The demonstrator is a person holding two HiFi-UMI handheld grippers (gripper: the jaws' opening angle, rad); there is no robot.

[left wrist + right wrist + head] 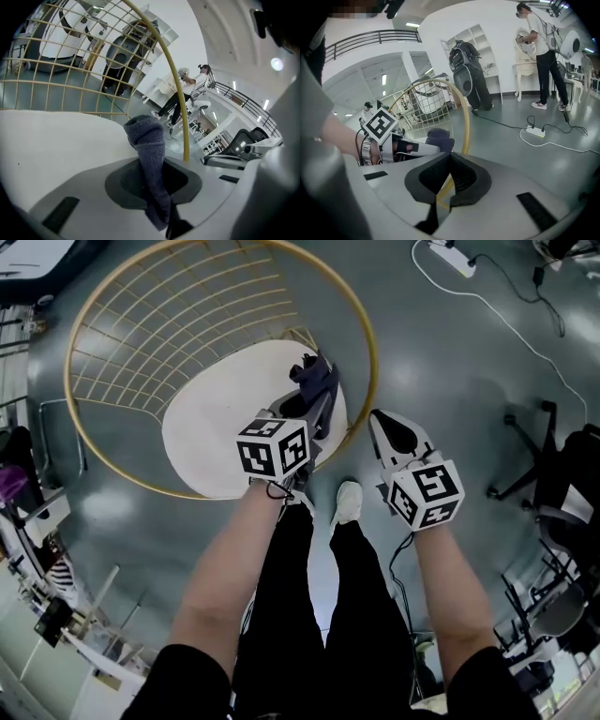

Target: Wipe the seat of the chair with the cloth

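Bunching up beyond the tips of the left gripper (317, 399), the dark blue cloth (312, 374) is pinched tight between its jaws. In the left gripper view the towelling is seen running down through the gap and standing up past the tips as a rolled wad. The cloth is held over the right edge of the white seat (220, 423), just inside the gold rim (367, 343); whether it touches the seat cannot be told. The right gripper (382, 424) is held off the seat, outside the rim on the seat's right, over the grey floor (450, 362). Its jaws are closed at the tips with nothing gripped, and a strip of the rim is seen through the slit behind them. A white shoe (347, 501) is planted on the floor just beyond the seat's near edge.
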